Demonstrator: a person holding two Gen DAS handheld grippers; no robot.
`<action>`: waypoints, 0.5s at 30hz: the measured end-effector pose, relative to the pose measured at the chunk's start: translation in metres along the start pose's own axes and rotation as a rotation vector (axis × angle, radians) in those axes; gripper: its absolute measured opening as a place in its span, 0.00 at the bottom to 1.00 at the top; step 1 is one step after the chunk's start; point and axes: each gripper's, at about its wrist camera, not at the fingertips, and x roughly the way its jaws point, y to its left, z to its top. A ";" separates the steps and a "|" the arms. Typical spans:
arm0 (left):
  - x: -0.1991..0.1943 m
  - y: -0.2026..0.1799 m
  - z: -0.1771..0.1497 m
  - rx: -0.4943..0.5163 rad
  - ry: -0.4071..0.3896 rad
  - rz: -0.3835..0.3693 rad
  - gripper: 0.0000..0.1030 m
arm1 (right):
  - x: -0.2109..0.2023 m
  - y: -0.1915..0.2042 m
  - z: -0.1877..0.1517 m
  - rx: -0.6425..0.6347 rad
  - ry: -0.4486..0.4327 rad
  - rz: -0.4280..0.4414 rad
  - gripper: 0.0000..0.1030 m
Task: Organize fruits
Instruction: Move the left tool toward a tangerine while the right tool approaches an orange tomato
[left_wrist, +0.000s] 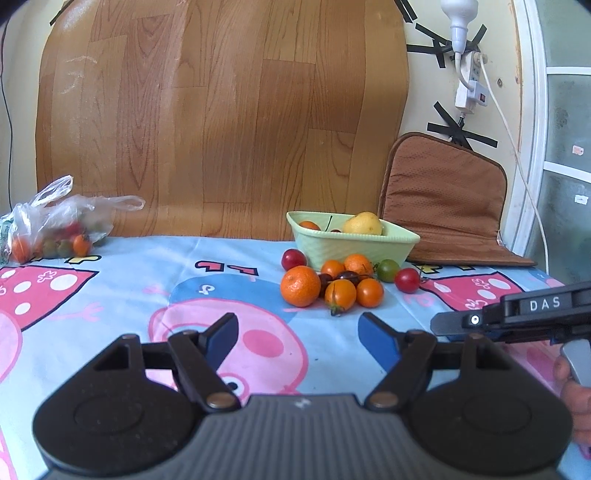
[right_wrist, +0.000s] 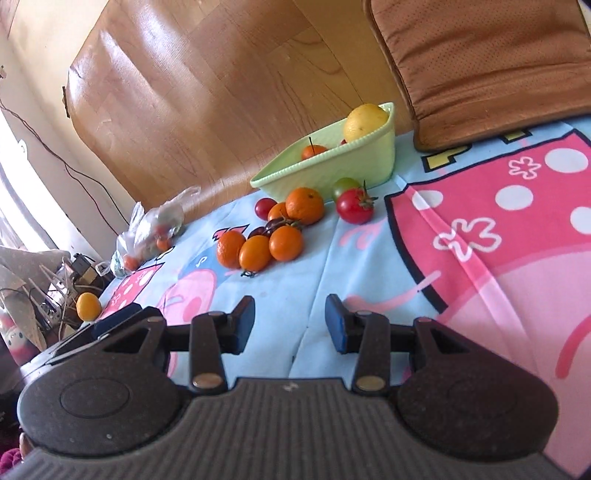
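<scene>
The loose fruit sits in a tight heap on the cartoon-print cloth, pressed up against the near wall of the pale green bowl (left_wrist: 354, 242), which already holds a yellow lemon-like fruit (left_wrist: 364, 223) and a small orange one beside it. From the left hand-held gripper (left_wrist: 299, 332) the heap lies ahead and a little to the right, with the big mandarin (left_wrist: 300, 286) at its nearest corner. From the right hand-held gripper (right_wrist: 290, 325) the same heap lies ahead and slightly left, the orange tomatoes (right_wrist: 271, 245) in front and the red tomato (right_wrist: 354, 205) further back by the bowl. I'd judge the two about equally placed; the red tomato stands a bit apart from the others and looks the cleanest pick for the right side.

Both hand-held grippers are held low over the bench, pointed toward the bowl, fingers spread apart and holding nothing. The right one is tilted, so its view of the cloth leans. The fruit is round, so no long axis matters much; stems on the tomatoes point variously.

Off to the left lies a clear plastic bag (left_wrist: 55, 225) with what seem to be more small tomatoes inside, though the film blurs them.
</scene>
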 end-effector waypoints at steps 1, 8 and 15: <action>0.000 0.001 0.000 -0.003 0.000 -0.001 0.71 | 0.000 0.004 -0.001 -0.019 0.001 -0.009 0.44; -0.004 0.013 0.001 -0.074 -0.037 0.018 0.71 | 0.030 0.056 0.034 -0.245 -0.011 0.045 0.43; -0.006 0.019 0.001 -0.107 -0.050 0.002 0.71 | 0.126 0.100 0.063 -0.432 0.145 0.018 0.43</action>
